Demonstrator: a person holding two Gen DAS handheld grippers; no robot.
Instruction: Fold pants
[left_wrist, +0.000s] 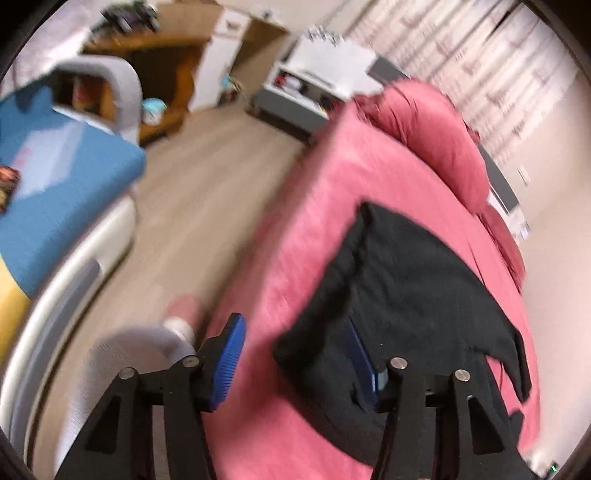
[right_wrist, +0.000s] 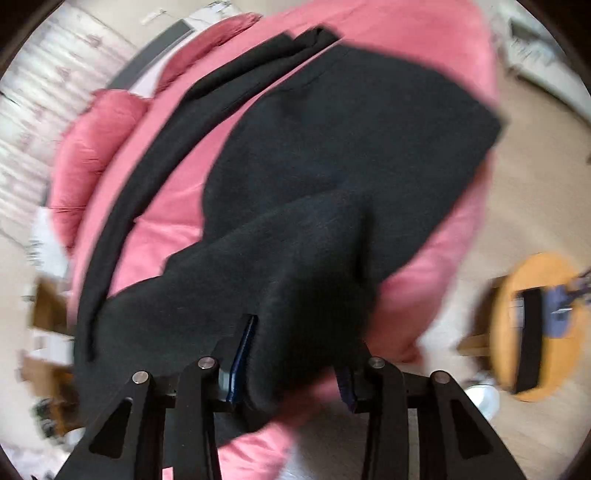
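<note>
Right wrist view: both the right tool (right_wrist: 295, 354) and left tool (left_wrist: 299, 354) stand parted, fingers loose around black pants (right_wrist: 332, 166).

You have one pair of black pants (right_wrist: 332, 155) on one bed with a pink cover (left_wrist: 325, 206). At the head of the bed you can count two pink pillows (right_wrist: 92, 147). There are two grippers, left (left_wrist: 295, 362) and right (right_wrist: 295, 369), each with two blue pads. One round wooden stool (right_wrist: 535, 332) stands on the floor.
</note>
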